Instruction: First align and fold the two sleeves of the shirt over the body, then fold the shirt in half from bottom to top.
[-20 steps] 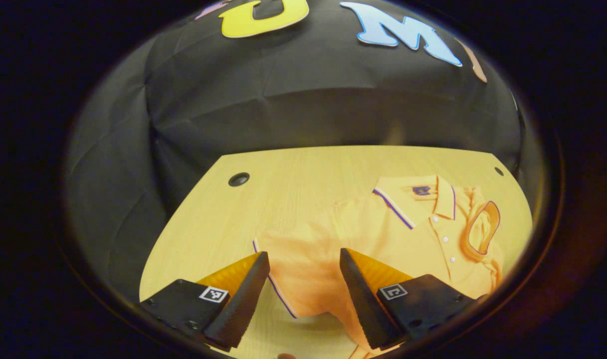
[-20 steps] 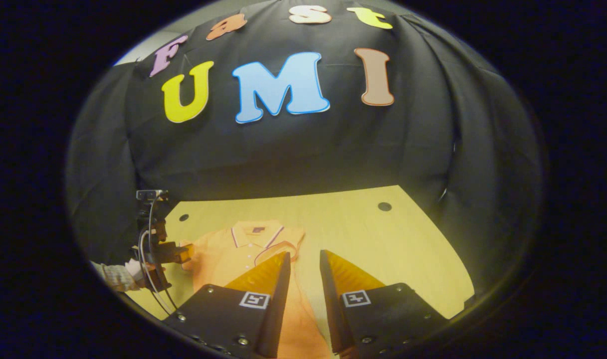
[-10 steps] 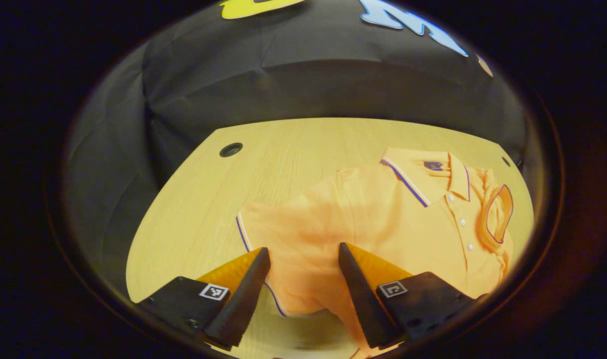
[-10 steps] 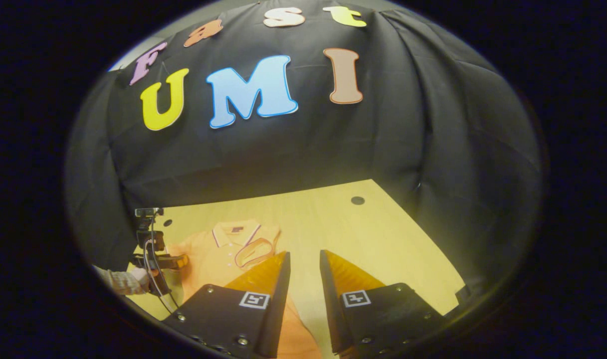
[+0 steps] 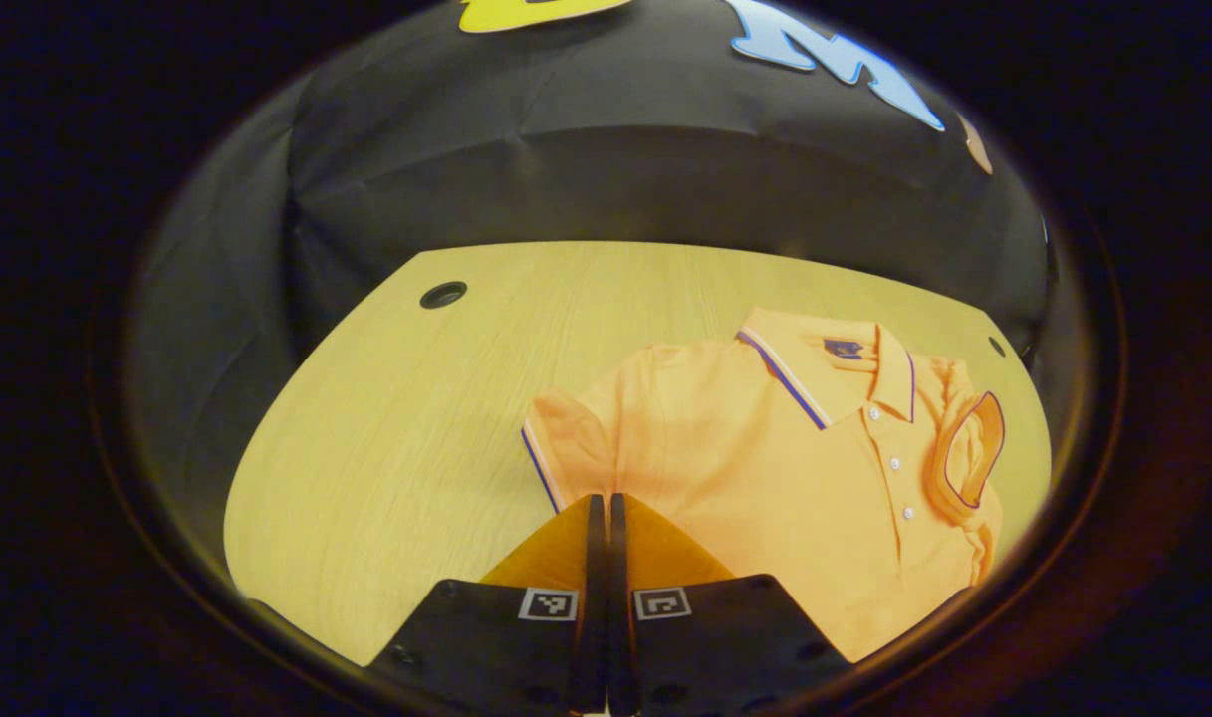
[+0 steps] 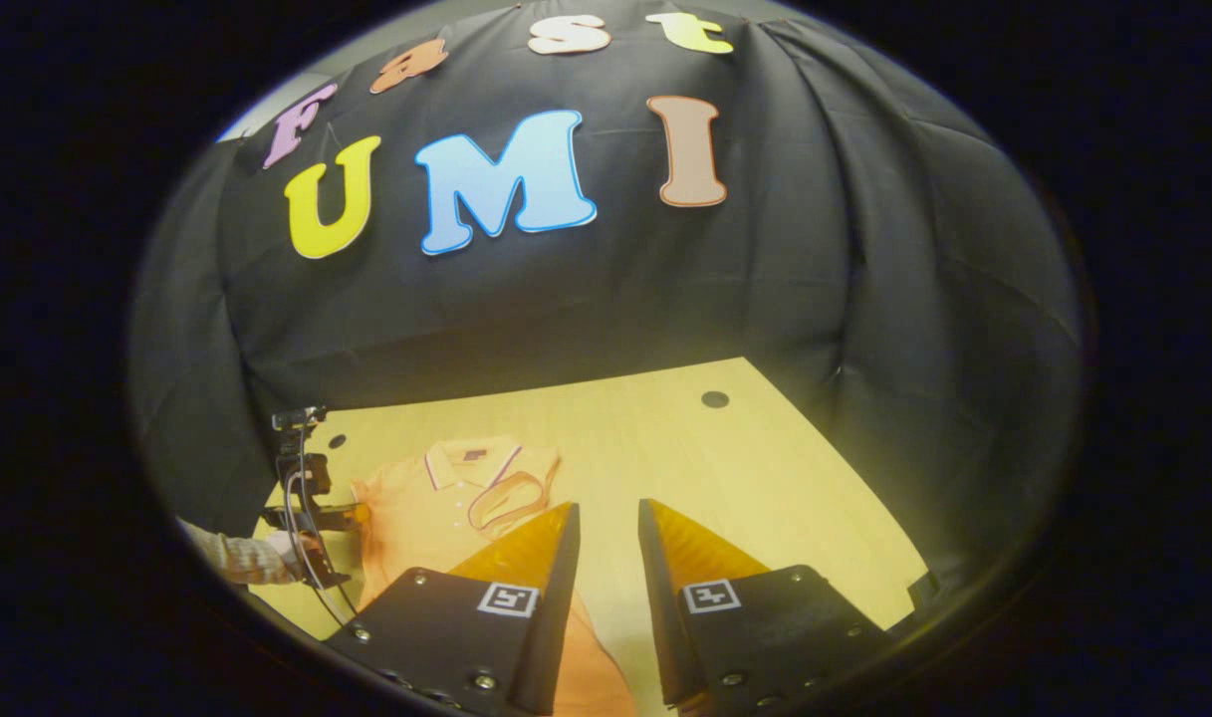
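Seemingly left claw (image 5: 600, 508) pinches sleeve (image 5: 566, 453).

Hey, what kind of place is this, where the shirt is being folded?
Most likely a recording booth, not a home: black cloth hangs as a wall behind a bare wooden table, and the orange polo shirt is handled with handheld grippers, the left gripper among them.

A pale wood table (image 5: 396, 428) fills the lower half, with a round hole (image 5: 443, 295) at ten o'clock and another (image 6: 714, 399) elsewhere. Creased black cloth (image 5: 586, 179) rises behind, from nine to three o'clock.
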Motion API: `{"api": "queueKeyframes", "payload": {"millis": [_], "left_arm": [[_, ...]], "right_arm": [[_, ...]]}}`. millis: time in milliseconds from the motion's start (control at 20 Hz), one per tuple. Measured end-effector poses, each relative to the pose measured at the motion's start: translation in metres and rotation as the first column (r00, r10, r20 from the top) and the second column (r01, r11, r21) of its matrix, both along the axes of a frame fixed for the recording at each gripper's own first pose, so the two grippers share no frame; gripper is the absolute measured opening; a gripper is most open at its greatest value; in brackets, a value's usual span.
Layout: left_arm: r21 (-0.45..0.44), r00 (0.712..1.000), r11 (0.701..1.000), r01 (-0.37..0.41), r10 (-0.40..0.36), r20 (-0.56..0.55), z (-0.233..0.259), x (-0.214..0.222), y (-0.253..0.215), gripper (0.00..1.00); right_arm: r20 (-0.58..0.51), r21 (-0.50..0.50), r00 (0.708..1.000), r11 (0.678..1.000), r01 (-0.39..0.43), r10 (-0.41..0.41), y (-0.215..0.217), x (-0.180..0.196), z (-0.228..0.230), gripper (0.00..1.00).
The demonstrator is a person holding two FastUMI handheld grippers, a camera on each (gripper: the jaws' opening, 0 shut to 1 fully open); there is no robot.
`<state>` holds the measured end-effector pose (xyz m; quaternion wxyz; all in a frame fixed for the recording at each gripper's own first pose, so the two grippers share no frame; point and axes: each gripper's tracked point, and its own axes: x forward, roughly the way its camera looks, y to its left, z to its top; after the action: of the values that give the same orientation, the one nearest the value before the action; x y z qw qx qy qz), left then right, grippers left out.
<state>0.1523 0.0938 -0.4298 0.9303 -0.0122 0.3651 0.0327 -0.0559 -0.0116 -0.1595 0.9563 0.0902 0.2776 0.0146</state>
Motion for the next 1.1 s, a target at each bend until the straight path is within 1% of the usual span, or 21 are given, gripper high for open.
{"api": "queueKeyframes", "payload": {"millis": [150, 200, 250, 400, 650, 750, 900, 950, 1000, 1050, 1100], "left_arm": [[0.054, 1.000, 0.998, 0.018, -0.018, -0.015, 0.006, 0.002, -0.005, 0.07], [0.062, 1.000, 0.998, 0.031, -0.031, 0.001, 0.015, 0.005, -0.012, 0.07], [0.070, 0.998, 0.996, 0.048, -0.050, 0.025, 0.026, 0.008, -0.019, 0.06], [0.089, 0.987, 0.988, 0.127, -0.135, 0.093, 0.059, 0.016, -0.055, 0.06], [0.099, 0.948, 0.959, 0.267, -0.280, 0.151, 0.092, 0.020, -0.131, 0.06], [0.103, 0.929, 0.942, 0.320, -0.334, 0.158, 0.094, 0.016, -0.165, 0.06], [0.123, 0.901, 0.908, 0.401, -0.415, 0.128, 0.080, 0.006, -0.206, 0.06], [0.130, 0.893, 0.898, 0.421, -0.435, 0.110, 0.073, 0.002, -0.213, 0.06], [0.137, 0.889, 0.889, 0.436, -0.450, 0.090, 0.063, 0.000, -0.217, 0.06], [0.143, 0.887, 0.884, 0.445, -0.457, 0.067, 0.053, -0.003, -0.219, 0.07], [0.144, 0.888, 0.882, 0.448, -0.458, 0.047, 0.044, -0.004, -0.220, 0.07]], "right_arm": [[0.000, -0.002, 1.000, 1.000, 0.001, -0.001, -0.003, -0.002, 0.000, 0.39], [0.002, -0.003, 1.000, 1.000, 0.001, -0.001, -0.005, -0.002, 0.001, 0.36], [0.003, -0.002, 1.000, 1.000, 0.001, -0.001, -0.006, -0.002, 0.001, 0.36], [0.006, 0.005, 1.000, 1.000, 0.000, 0.000, -0.006, -0.002, 0.002, 0.36], [0.013, 0.008, 1.000, 1.000, -0.006, 0.006, -0.006, -0.004, 0.002, 0.36], [0.012, 0.010, 1.000, 1.000, -0.001, 0.001, -0.008, -0.008, 0.002, 0.36], [0.010, 0.015, 1.000, 1.000, 0.018, -0.018, -0.016, -0.012, 0.001, 0.36], [0.008, 0.016, 1.000, 1.000, 0.026, -0.026, -0.020, -0.015, -0.001, 0.39], [0.006, 0.018, 0.999, 0.999, 0.035, -0.035, -0.023, -0.017, -0.001, 0.39], [0.003, 0.019, 0.999, 0.999, 0.043, -0.043, -0.026, -0.020, -0.001, 0.36], [0.001, 0.020, 0.999, 0.998, 0.051, -0.051, -0.030, -0.022, -0.002, 0.36]]}}
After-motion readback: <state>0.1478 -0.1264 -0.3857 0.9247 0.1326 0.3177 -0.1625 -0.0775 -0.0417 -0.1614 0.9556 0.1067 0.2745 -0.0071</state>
